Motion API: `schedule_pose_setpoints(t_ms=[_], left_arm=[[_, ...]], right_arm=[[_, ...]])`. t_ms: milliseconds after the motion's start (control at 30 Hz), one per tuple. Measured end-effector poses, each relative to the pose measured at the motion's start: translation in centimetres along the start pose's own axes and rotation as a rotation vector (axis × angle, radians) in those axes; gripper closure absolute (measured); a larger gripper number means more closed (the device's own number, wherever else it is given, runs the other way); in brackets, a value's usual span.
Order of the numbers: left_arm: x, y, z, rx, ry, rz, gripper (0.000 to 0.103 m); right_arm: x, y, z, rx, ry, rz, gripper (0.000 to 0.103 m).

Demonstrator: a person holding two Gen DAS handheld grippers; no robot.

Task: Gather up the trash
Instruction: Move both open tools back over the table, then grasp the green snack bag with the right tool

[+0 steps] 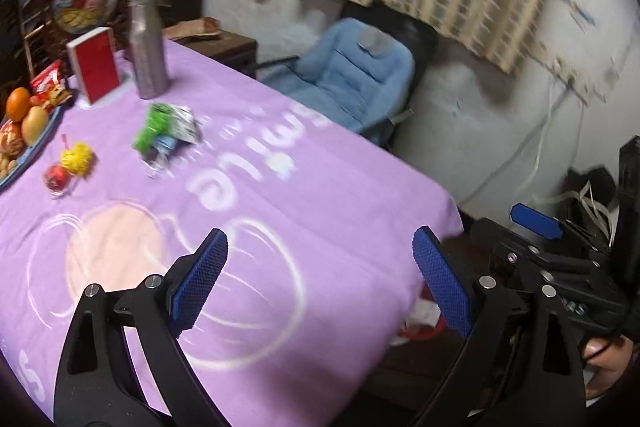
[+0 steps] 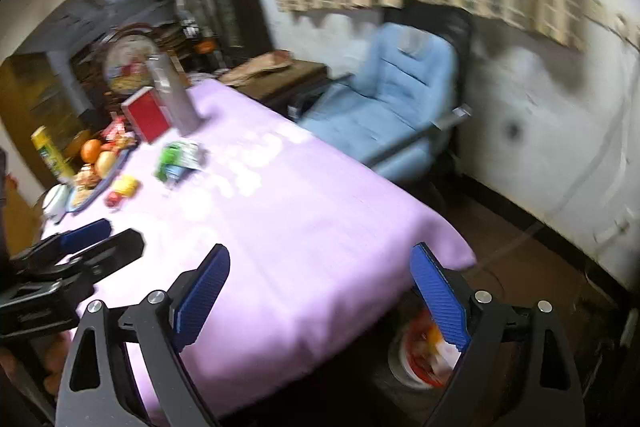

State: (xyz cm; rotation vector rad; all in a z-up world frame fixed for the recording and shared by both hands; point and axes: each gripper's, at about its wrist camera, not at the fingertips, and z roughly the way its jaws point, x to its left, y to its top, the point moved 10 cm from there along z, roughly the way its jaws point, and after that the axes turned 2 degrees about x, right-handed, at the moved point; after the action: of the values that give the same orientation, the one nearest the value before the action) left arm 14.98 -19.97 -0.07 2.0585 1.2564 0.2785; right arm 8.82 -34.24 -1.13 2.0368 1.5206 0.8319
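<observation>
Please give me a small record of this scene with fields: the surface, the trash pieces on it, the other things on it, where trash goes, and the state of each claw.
surface: table with purple cloth
trash: green wrapper; yellow-and-red scrap
other things: metal bottle, red box, fruit tray
bin: on floor past the table corner, already holding waste
left claw: open, empty, above the cloth
right claw: open, empty
beside table: blue chair
</observation>
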Motion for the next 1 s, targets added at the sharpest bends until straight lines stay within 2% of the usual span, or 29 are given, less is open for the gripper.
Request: schedule_pose_setpoints(t_ms=[133, 300, 467, 533, 600, 733, 833, 1000], left_arm=[[4.1, 2.7, -1.7, -0.048, 0.017, -0.073, 0.013], [10.6, 4.8, -3.0, -0.093, 0.096, -0.183, 0.009], [18.3, 5.5, -3.7, -0.11, 0.264, -0.215, 0.009], [21.9, 5.1, -4.0, -0.125, 0.323, -0.296, 0.009], [25.6, 4.0, -3.4, -0.123, 0.334, -0.402, 0.008], [30.6, 1.5, -1.1, -0.048, 0.363, -0.539, 0.008], [32.4, 0.2, -0.2, -0.023, 0.381, -0.6, 0.008], [34.5, -1.5, 1.1, 0.021, 0.395, -0.684, 0.008]], right_arm=[[5.1, 3.5, 0.5, -0.026, 0.079, -0.061, 0.008], [11.0, 5.8, 2.6, -0.011, 0.139, -0.143, 0.008], [15.1, 7.9, 6.3, 0.023, 0.135, -0.191, 0.008], [16.3, 8.6, 8.1, 0.037, 0.136, -0.205, 0.008], [17.5, 8.9, 10.1, 0.062, 0.136, -0.227, 0.008], [20.0, 8.7, 16.1, 0.131, 0.113, -0.257, 0.008], [22.2, 8.3, 19.8, 0.162, 0.105, -0.287, 0.008], [25.7, 7.7, 24.9, 0.188, 0.021, -0.387, 0.009]])
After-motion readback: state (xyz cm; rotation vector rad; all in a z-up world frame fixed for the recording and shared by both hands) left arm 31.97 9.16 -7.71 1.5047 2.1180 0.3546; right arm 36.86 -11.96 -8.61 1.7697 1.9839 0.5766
